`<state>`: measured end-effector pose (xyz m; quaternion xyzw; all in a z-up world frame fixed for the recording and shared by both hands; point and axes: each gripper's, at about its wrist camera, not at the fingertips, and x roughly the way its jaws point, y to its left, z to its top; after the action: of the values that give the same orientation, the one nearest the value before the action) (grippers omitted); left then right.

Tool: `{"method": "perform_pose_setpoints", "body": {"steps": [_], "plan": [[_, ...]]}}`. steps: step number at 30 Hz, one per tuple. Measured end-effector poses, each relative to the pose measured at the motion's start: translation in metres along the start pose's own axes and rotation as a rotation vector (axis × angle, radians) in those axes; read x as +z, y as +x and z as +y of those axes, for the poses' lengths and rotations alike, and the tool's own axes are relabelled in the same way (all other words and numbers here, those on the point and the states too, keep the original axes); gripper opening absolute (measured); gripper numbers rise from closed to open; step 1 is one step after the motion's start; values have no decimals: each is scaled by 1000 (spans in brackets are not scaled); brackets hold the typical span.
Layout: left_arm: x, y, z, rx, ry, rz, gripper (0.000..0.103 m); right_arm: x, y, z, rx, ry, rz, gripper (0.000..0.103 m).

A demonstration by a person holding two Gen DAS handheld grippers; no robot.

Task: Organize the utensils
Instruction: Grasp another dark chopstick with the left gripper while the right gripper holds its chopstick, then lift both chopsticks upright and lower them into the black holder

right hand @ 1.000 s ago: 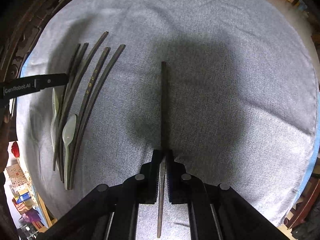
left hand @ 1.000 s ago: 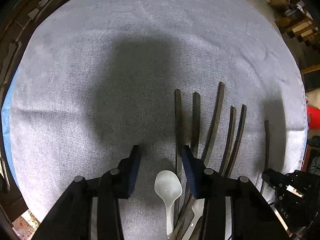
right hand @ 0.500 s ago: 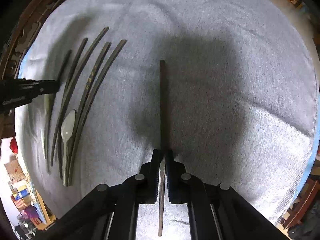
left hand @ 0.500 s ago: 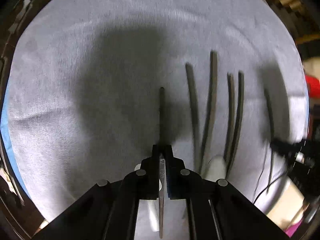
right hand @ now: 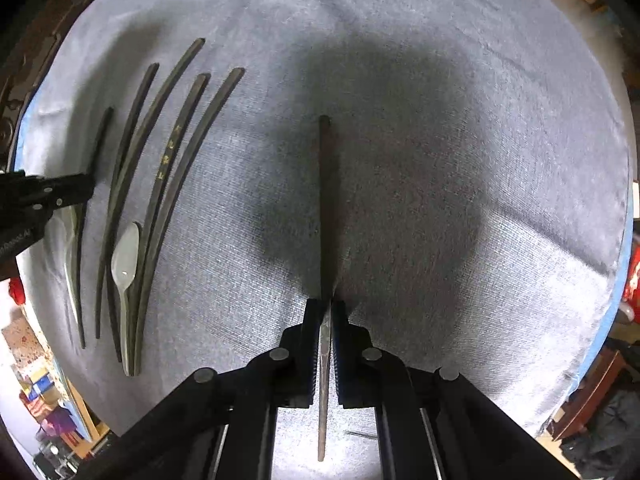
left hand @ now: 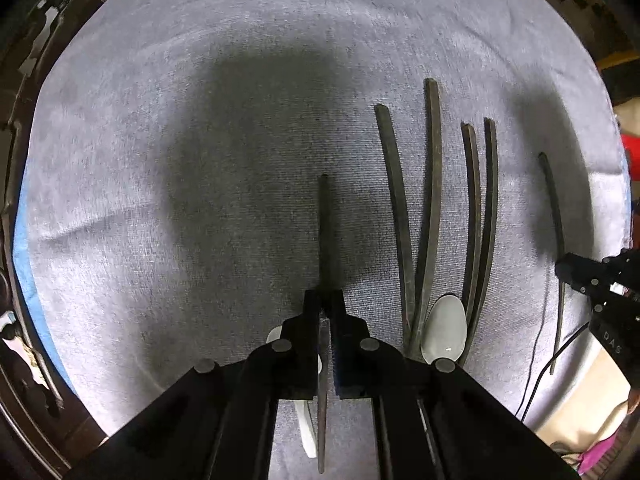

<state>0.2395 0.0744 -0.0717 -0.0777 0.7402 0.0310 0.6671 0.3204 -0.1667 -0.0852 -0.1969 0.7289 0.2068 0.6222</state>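
My left gripper is shut on a dark chopstick that points forward above the grey cloth. My right gripper is shut on another dark chopstick, also held above the cloth. Several dark chopsticks lie side by side on the cloth with a white plastic spoon among them; they also show in the right wrist view, with the spoon. A second white spoon lies under my left gripper, mostly hidden. The right gripper shows at the left view's right edge.
The cloth covers a round table with a dark carved wooden rim. A thin black cable runs over the cloth near the right gripper. Boxes and clutter stand on the floor beyond the table edge.
My left gripper has shut on a chopstick from the row and lifted it away to the left. My right gripper has kept its chopstick and drifted only slightly.
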Motion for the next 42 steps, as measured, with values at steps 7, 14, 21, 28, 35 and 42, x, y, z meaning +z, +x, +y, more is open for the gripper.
{"method": "perform_pose_setpoints", "body": {"steps": [7,14,21,28,35,42], "plan": [[-19,-23,-3,-101,-32,-72,5,-29,-13,-16,47,72,-75,6],[-53,-71,1,-142,-47,-196,5,-54,-52,-28,110,124,-204,6],[-98,-111,23,-176,-81,-370,5,-111,-106,-10,183,156,-396,6],[-156,-149,40,-227,-140,-567,5,-167,-119,17,264,189,-627,7],[-220,-175,38,-281,-172,-755,5,-241,-144,46,349,223,-856,7],[-270,-191,27,-326,-153,-883,5,-293,-163,81,382,198,-1015,7]]}}
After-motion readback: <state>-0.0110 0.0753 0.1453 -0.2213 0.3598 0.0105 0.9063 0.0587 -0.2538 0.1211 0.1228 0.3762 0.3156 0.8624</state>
